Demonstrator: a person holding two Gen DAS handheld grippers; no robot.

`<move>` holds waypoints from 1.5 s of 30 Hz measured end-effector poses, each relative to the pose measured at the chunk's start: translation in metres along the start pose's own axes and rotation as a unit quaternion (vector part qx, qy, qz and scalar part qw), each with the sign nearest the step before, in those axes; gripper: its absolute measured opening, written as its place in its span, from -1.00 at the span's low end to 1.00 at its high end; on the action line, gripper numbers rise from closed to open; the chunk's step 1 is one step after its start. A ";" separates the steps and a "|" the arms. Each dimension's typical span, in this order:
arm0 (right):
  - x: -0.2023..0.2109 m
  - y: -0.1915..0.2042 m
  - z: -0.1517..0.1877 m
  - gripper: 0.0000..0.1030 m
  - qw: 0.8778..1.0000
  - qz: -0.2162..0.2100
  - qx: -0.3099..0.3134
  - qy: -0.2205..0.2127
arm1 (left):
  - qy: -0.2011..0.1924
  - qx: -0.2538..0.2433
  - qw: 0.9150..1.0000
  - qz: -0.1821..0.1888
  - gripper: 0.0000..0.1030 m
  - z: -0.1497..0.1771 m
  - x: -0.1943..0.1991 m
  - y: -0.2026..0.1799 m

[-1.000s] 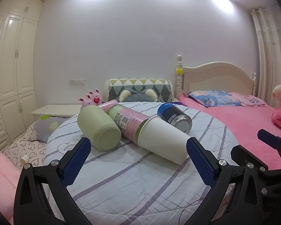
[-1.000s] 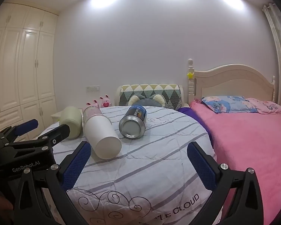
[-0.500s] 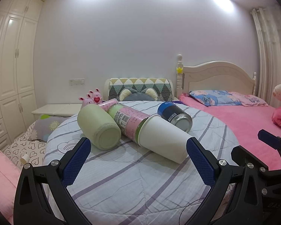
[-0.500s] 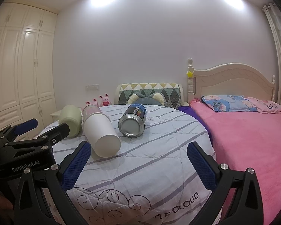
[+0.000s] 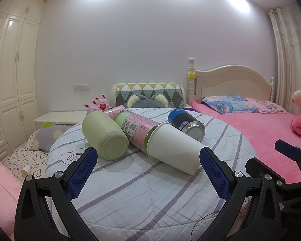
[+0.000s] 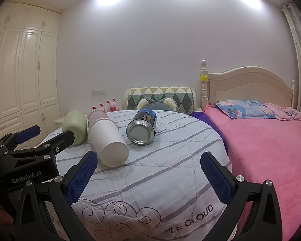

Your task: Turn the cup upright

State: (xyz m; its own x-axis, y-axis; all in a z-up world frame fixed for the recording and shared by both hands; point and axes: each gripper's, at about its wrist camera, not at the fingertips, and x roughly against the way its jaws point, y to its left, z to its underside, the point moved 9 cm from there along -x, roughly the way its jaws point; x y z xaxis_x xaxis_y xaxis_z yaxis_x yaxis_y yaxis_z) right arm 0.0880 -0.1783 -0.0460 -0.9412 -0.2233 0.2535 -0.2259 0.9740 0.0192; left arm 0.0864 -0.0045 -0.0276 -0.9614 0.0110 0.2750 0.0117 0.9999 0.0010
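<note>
Three cups lie on their sides on a round table with a striped cloth (image 5: 142,190). A pale green cup (image 5: 105,135) lies left, its base toward me. A white cup with a pink and green label (image 5: 170,147) lies in the middle. A blue metal cup (image 5: 185,124) lies behind it. They also show in the right wrist view: the green cup (image 6: 75,127), the white cup (image 6: 108,142), the blue cup (image 6: 143,126). My left gripper (image 5: 146,172) is open and empty just before the cups. My right gripper (image 6: 148,174) is open and empty, a little back.
A bed with a pink blanket (image 6: 270,144) stands right of the table. A patterned chair back (image 5: 149,96) and pink bunny toys (image 5: 98,105) are behind the table. A white wardrobe (image 6: 19,70) lines the left wall. The left gripper's body (image 6: 26,156) shows at left in the right wrist view.
Both views have shifted very slightly. The cups lie where they were and both grippers stay open.
</note>
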 end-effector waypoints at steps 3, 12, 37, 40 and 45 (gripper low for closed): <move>-0.001 0.000 0.000 1.00 1.000 -0.001 -0.001 0.001 | 0.001 0.000 1.000 -0.001 1.00 0.001 -0.001 0.001; -0.001 0.001 0.001 1.00 1.000 -0.002 0.000 0.003 | 0.003 -0.001 1.000 -0.001 1.00 0.001 -0.003 0.001; -0.049 -0.004 -0.039 1.00 0.999 -0.008 0.003 0.046 | 0.050 0.019 0.999 -0.008 1.00 -0.031 -0.051 0.020; -0.061 -0.003 -0.046 1.00 0.998 -0.011 0.003 0.054 | 0.058 0.023 0.998 -0.008 1.00 -0.038 -0.063 0.026; -0.086 -0.005 -0.053 1.00 0.997 -0.012 0.004 0.078 | 0.074 0.020 0.997 -0.006 1.00 -0.046 -0.083 0.032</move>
State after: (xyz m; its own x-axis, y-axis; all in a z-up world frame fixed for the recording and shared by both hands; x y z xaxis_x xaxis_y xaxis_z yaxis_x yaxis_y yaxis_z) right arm 0.1834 -0.1623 -0.0168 -0.8855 -0.2372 0.3996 -0.2502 0.9680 0.0202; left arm 0.1794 0.0261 -0.0058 -0.9100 0.0009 0.4146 -0.0137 0.9994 -0.0324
